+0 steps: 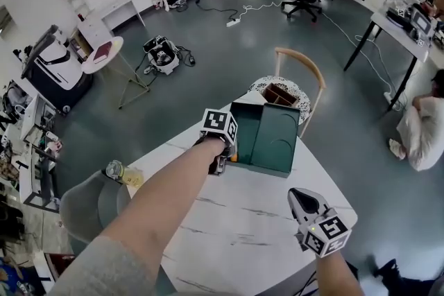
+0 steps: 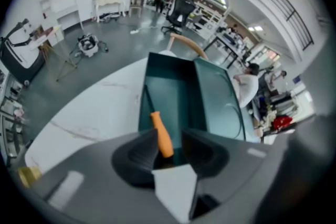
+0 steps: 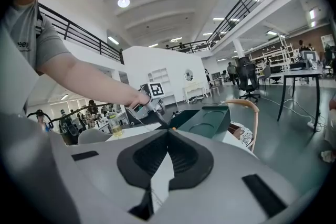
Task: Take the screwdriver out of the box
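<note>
While apart, left fingers (image 2: 140, 150) astride screwdriver (image 2: 161, 135).

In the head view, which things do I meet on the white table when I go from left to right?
small bottle → left gripper → green box → right gripper

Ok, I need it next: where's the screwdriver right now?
Low in the middle of the left gripper view, the screwdriver lies inside the open green box, its orange handle between the spread jaws of the left claw.
</note>
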Motion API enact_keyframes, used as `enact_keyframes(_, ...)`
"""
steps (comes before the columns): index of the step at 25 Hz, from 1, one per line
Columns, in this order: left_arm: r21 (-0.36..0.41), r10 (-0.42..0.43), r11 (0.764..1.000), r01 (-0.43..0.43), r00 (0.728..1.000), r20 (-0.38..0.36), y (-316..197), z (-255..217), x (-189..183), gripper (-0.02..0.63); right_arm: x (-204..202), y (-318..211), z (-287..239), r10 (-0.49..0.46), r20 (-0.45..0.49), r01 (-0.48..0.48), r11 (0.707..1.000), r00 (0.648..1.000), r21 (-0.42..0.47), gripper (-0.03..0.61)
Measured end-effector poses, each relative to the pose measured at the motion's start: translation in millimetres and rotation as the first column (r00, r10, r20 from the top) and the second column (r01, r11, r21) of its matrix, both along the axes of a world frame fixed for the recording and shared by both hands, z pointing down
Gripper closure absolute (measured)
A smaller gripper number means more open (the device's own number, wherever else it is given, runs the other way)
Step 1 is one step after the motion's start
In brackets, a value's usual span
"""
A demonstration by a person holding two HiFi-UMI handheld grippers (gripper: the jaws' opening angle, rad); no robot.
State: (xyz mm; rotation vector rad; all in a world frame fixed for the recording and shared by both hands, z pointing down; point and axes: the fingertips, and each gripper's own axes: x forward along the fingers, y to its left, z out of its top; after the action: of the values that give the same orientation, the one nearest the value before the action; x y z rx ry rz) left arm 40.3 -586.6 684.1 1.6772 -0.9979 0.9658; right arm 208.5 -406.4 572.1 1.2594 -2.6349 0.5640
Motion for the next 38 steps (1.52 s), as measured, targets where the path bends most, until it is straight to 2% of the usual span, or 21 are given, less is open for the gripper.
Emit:
enact_keyframes(6,-0.061,-0.005,0.998,0.009,0.998,0.069,-3.2,23.0,2.0,0.466,14.1,-8.6,1.7,0.024,0.018,-0.024,1.0,1.0,-0.005,0.572)
enact_keyframes(11,-0.093,0.012,0.996,-0.003,0.995,0.098,-0.7,35.6,9.3,0.466,25.9,-10.0,8.5,0.044,0.02,-0.043,0.999,0.999,-0.02,0.572)
enact_keyframes(19,-0.119,0.05,0.992,-0.032,0.988,0.148,1.3,42.7,10.7,0.465,36.7,-18.0,6.0,0.072,0.026,-0.072,0.997,0.997,-0.004,0.572)
enact_keyframes(23,-0.121,0.077,0.991,-0.053,0.976,0.205,5.7,49.2,10.3,0.466,40.6,-18.0,9.0,0.08,0.033,-0.08,0.997,0.996,0.003,0.572)
enact_keyframes(29,-0.019,0.133,0.991,-0.135,0.929,0.344,-1.3,49.8,4.0,0.486,43.8,-16.8,9.6,0.091,0.034,-0.091,0.996,0.995,-0.008,0.572)
enact_keyframes(34,-0.007,0.157,0.986,-0.166,0.917,0.367,-0.8,49.8,2.8,0.486,46.9,-17.5,12.0,0.103,0.037,-0.103,0.995,0.994,-0.016,0.572)
enact_keyframes(38,0.01,0.158,0.985,-0.173,0.921,0.357,-2.4,47.3,3.4,0.499,52.2,-16.7,15.4,0.115,0.037,-0.114,0.993,0.993,-0.022,0.572)
